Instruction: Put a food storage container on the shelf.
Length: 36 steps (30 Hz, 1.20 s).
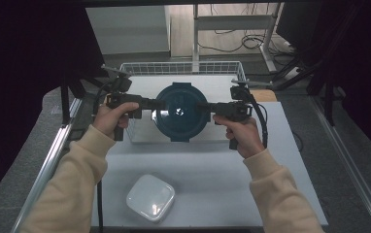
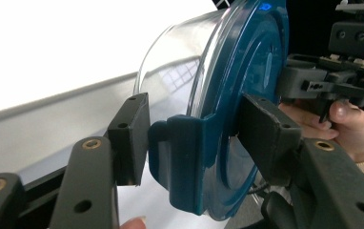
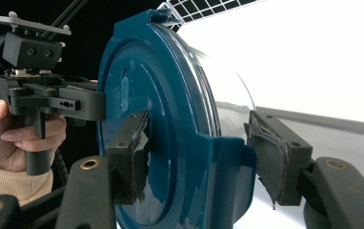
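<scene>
You held the lidded container (image 1: 181, 111) between both tools over the wire basket (image 1: 183, 68), left hand-held gripper (image 1: 155, 103) and right hand-held gripper (image 1: 204, 106) each clamping an opposite lid tab.

White square lidded container (image 1: 150, 197) sat near edge of the surface (image 1: 212, 170), left of centre. White wire basket (image 1: 183, 67) stood at the far end. Cables (image 1: 244, 42) lay on the floor beyond, by a metal frame (image 1: 232, 22).
</scene>
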Tool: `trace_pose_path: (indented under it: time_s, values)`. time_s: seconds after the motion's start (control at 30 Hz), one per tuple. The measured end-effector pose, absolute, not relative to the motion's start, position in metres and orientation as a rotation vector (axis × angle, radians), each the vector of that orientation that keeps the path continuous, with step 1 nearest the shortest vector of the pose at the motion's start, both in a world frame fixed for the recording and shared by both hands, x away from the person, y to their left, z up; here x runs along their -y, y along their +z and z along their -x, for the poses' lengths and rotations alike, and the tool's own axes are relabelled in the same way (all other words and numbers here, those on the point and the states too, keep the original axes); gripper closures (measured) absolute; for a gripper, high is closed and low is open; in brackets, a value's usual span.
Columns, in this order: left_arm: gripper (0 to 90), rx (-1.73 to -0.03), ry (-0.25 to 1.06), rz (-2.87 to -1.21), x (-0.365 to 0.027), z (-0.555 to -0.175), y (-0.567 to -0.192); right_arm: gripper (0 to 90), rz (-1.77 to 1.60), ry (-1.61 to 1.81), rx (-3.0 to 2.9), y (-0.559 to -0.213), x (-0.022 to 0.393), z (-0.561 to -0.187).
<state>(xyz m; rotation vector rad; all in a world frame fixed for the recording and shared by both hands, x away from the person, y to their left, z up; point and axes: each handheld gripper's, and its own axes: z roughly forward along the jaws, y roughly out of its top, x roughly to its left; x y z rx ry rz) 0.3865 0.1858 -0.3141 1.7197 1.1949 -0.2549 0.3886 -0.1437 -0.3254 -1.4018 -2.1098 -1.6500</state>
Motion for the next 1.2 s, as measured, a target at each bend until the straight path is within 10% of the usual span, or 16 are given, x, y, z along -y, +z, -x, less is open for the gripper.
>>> trace_pose_path:
  time_s: [1.2]
  values:
    - [43.9, -1.205, -0.262, -1.656, -0.195, -0.454, -0.287, 41.5, 1.355, -1.638, 2.209, -0.279, 0.134, -0.461]
